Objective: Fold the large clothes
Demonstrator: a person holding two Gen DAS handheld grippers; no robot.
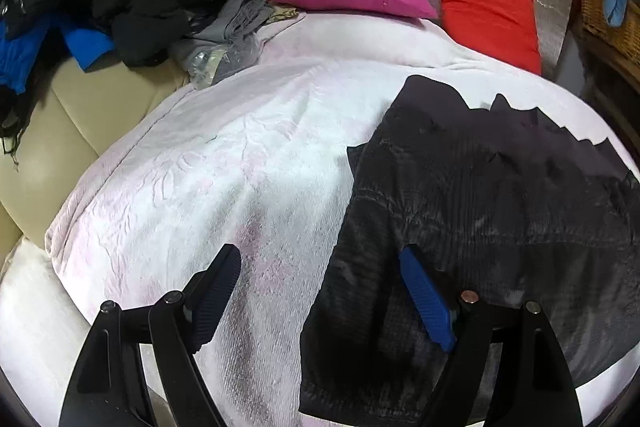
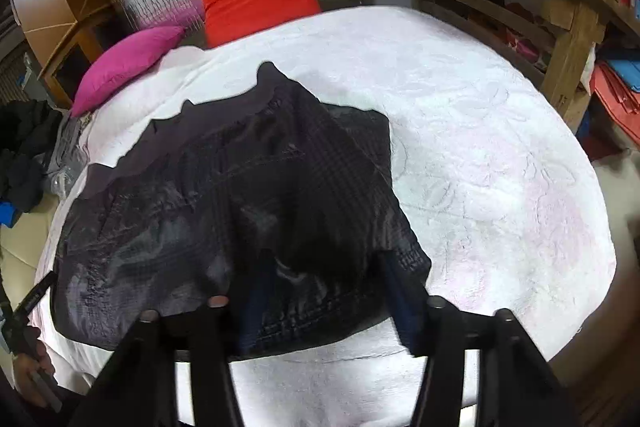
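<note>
Straddling near hem of dark garment (image 2: pixel 240 195) with right gripper (image 2: pixel 320 299), jaws half-spread, nothing pinched; left gripper (image 1: pixel 320 291) spread wide over left edge, equally near.

Both grippers are black plastic tools with two long angled arms each, joined by round pivot pins. The left gripper (image 1: pixel 320 295) has one copper-coloured pin among grey ones, a black ribbed pad on its left finger and a bright blue ribbed pad (image 1: pixel 427 299) on its right. The right gripper (image 2: pixel 324 287) carries dark blue pads and one pinkish pin.
</note>
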